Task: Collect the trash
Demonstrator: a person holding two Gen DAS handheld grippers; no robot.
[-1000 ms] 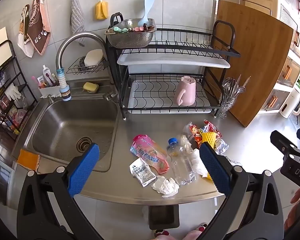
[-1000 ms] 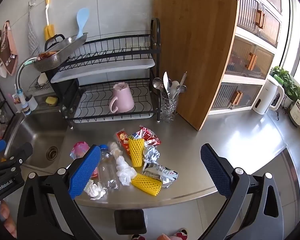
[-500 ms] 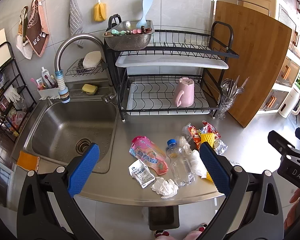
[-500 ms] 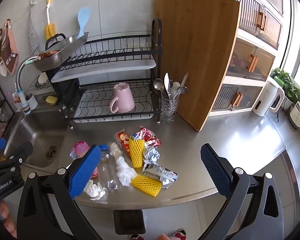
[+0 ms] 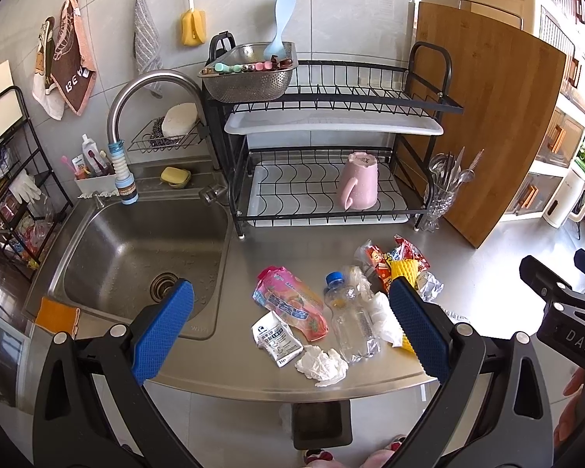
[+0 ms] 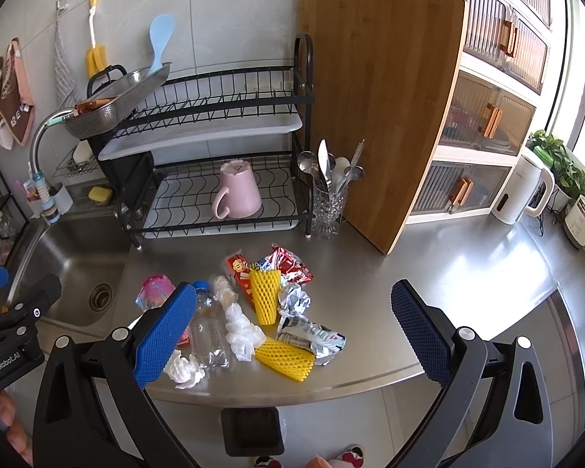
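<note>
Trash lies in a heap near the front edge of the steel counter (image 6: 468, 273): a clear plastic bottle (image 5: 351, 319) with a blue cap, a pink pouch (image 5: 288, 302), a small white sachet (image 5: 277, 337), crumpled tissue (image 5: 321, 362), two yellow foam nets (image 6: 265, 296), red snack wrappers (image 6: 284, 263) and a silver wrapper (image 6: 312, 337). My left gripper (image 5: 292, 331) is open and empty, held above the front of the heap. My right gripper (image 6: 292, 327) is open and empty over the same heap. A black bin (image 6: 251, 431) stands on the floor below the counter edge.
A steel sink (image 5: 136, 249) is left of the heap. A black dish rack (image 5: 331, 148) with a pink mug (image 5: 358, 187) stands behind it, beside a glass cutlery holder (image 6: 327, 199) and a large wooden board (image 6: 382, 109). A white kettle (image 6: 522, 191) is far right.
Both grippers have drifted slightly, so the scene has shifted a little in each view. Both stay open and empty. The trash has not moved.
</note>
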